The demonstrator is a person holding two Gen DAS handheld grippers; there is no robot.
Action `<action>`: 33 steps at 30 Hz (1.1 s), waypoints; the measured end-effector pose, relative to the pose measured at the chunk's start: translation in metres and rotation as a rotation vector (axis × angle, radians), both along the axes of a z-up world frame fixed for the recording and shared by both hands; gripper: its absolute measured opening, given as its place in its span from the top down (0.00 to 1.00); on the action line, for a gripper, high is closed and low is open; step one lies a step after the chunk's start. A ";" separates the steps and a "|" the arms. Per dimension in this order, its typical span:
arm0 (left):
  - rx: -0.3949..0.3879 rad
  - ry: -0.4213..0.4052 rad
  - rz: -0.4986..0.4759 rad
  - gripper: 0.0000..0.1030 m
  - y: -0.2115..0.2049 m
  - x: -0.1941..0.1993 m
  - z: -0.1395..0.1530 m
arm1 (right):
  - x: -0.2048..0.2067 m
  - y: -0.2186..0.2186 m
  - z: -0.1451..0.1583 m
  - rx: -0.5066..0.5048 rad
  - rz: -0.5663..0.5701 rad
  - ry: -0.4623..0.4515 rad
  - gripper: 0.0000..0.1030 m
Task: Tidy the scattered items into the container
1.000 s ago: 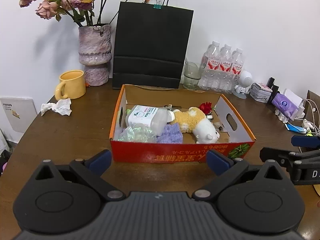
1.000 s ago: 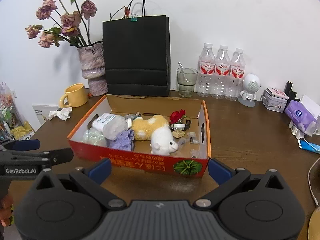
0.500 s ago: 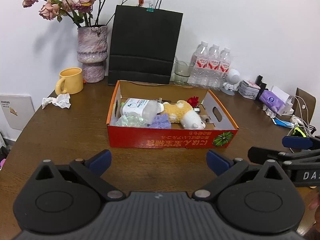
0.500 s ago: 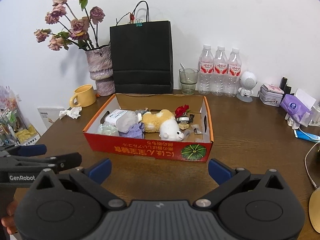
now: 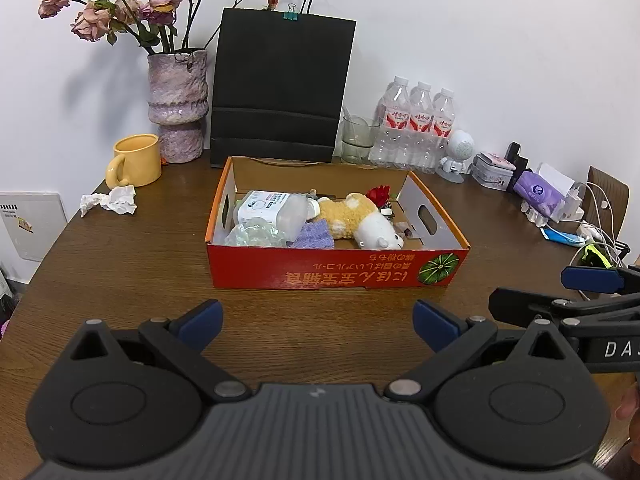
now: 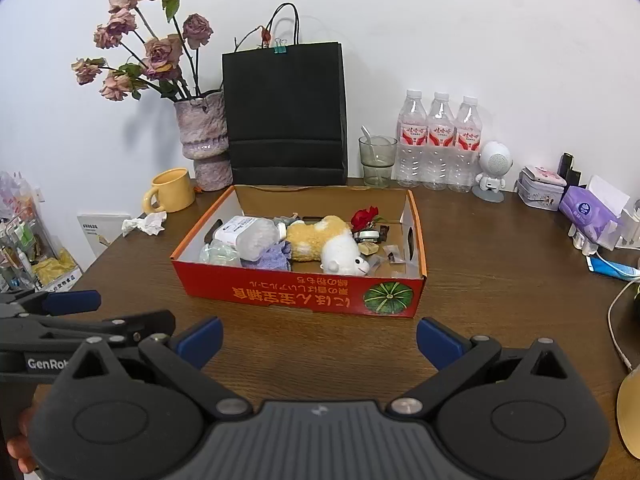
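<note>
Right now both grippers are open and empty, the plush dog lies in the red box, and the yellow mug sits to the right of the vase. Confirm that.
One thing is wrong: the yellow mug sits left of the vase, as the left wrist view shows. The rest holds: the left gripper and right gripper are open and empty, and the plush dog lies in the red box.

— Where are we?
— A home or small office, probably: our wooden table [image 5: 120, 264] holds a vase of dried roses [image 5: 178, 104], a yellow mug [image 5: 134, 160], water bottles [image 5: 416, 124], charging cables [image 5: 596, 220].
</note>
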State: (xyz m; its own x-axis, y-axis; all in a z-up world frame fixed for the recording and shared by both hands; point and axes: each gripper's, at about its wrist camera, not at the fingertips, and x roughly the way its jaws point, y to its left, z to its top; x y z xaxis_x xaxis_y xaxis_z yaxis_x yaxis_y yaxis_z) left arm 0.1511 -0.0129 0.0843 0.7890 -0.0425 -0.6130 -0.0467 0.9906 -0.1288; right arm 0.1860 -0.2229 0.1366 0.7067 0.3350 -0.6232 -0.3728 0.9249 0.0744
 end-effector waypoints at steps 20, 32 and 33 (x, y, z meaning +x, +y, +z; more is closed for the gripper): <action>0.000 0.001 -0.003 0.00 -0.002 0.001 -0.001 | 0.002 -0.004 -0.003 0.005 -0.012 0.008 0.00; 0.008 0.000 0.000 0.00 -0.004 0.002 -0.003 | 0.003 -0.004 -0.004 0.005 -0.016 0.013 0.00; 0.008 0.001 0.001 0.00 -0.004 0.003 -0.003 | 0.003 -0.004 -0.004 0.004 -0.016 0.013 0.00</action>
State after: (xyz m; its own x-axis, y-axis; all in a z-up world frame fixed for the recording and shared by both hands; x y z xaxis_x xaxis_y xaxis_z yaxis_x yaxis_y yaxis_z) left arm 0.1538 -0.0168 0.0816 0.7885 -0.0371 -0.6139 -0.0474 0.9915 -0.1209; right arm 0.1886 -0.2269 0.1322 0.7037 0.3260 -0.6313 -0.3567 0.9305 0.0829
